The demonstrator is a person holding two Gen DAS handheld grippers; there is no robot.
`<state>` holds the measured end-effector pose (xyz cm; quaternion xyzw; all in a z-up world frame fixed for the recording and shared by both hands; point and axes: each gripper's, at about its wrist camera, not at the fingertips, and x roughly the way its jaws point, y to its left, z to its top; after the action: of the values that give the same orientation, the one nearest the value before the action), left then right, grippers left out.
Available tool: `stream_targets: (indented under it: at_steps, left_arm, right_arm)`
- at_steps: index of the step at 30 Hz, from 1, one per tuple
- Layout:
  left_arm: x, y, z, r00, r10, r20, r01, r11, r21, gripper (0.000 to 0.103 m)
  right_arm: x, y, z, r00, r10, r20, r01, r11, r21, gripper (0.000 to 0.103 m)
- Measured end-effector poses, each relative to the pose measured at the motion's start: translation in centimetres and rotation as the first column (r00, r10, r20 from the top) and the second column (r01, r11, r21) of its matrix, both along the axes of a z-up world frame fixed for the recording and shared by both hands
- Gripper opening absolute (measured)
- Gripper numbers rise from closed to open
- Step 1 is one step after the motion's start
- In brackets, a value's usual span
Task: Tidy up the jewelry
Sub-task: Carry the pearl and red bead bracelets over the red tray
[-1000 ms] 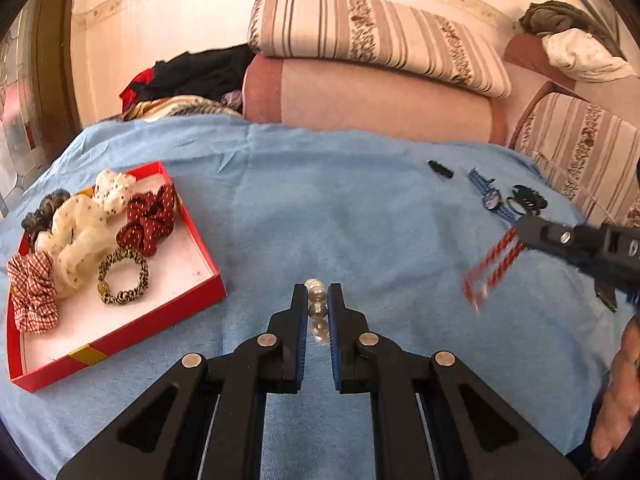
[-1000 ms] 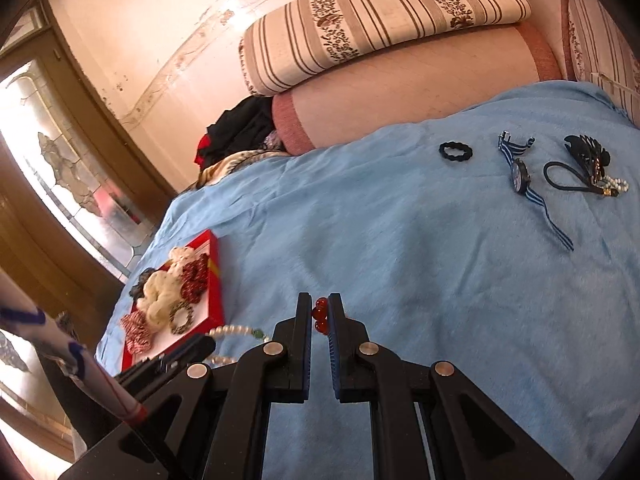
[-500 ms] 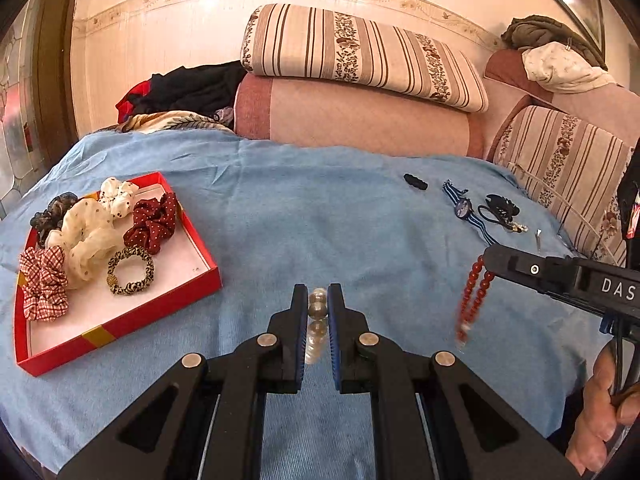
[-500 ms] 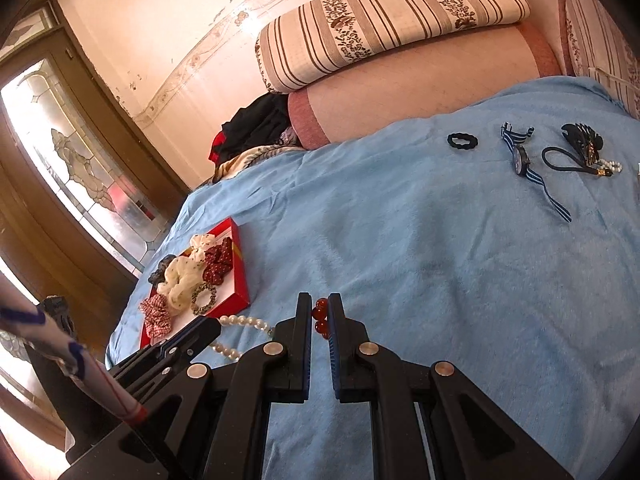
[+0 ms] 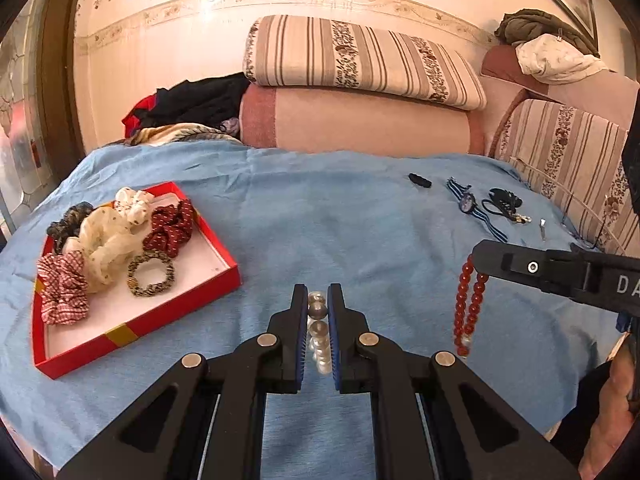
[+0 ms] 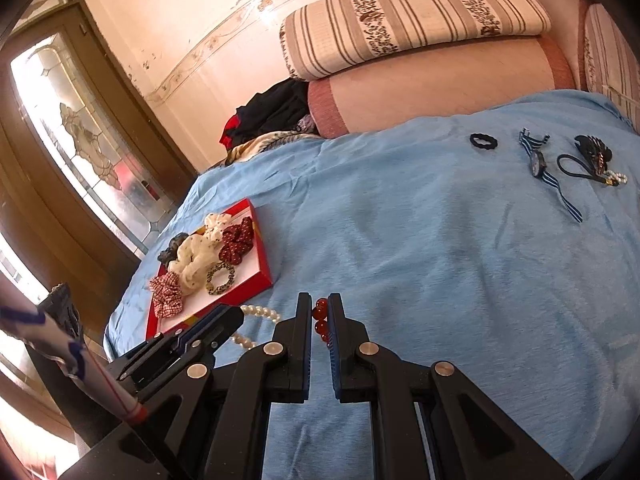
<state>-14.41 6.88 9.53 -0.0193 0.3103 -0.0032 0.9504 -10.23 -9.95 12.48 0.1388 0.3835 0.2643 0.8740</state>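
Left wrist view: your left gripper (image 5: 317,304) is clamped on a pearl strand (image 5: 320,344), beads pinched between the blue pads and the rest hanging down inside the jaws, above the blue cloth (image 5: 340,232). To the right, your right gripper (image 5: 478,258) grips a red bead bracelet (image 5: 466,308), which dangles as a loop clear of the cloth.

Red tray (image 5: 192,304) sits left on the cloth. In it: checked red scrunchie (image 5: 62,288), cream scrunchie (image 5: 106,248), dark red dotted scrunchie (image 5: 170,228), leopard-print hair tie (image 5: 151,273), a dark scrunchie (image 5: 66,224) at the far corner.

Far right on the cloth, well apart from the tray: small black hair tie (image 5: 419,180), striped-strap watch (image 5: 468,202), and a black cord piece (image 5: 502,204) just beside the watch.

Right wrist view: red beads (image 6: 320,320) pinched between your right gripper's pads; the pearl strand (image 6: 260,314) trails from your left gripper (image 6: 234,320), near the tray's (image 6: 256,280) closest corner. Striped cushions (image 6: 412,16) stand behind.
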Motion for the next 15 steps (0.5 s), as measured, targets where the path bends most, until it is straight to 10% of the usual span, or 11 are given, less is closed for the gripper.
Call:
stream_targets:
  at_steps: [15]
  left_arm:
    - [-0.8, 3.6, 0.4, 0.998, 0.06, 0.012, -0.06, 0.998, -0.004, 0.009]
  right_arm:
    - [-0.8, 4.3, 0.7, 0.998, 0.059, 0.012, -0.059, 0.997, -0.05, 0.008]
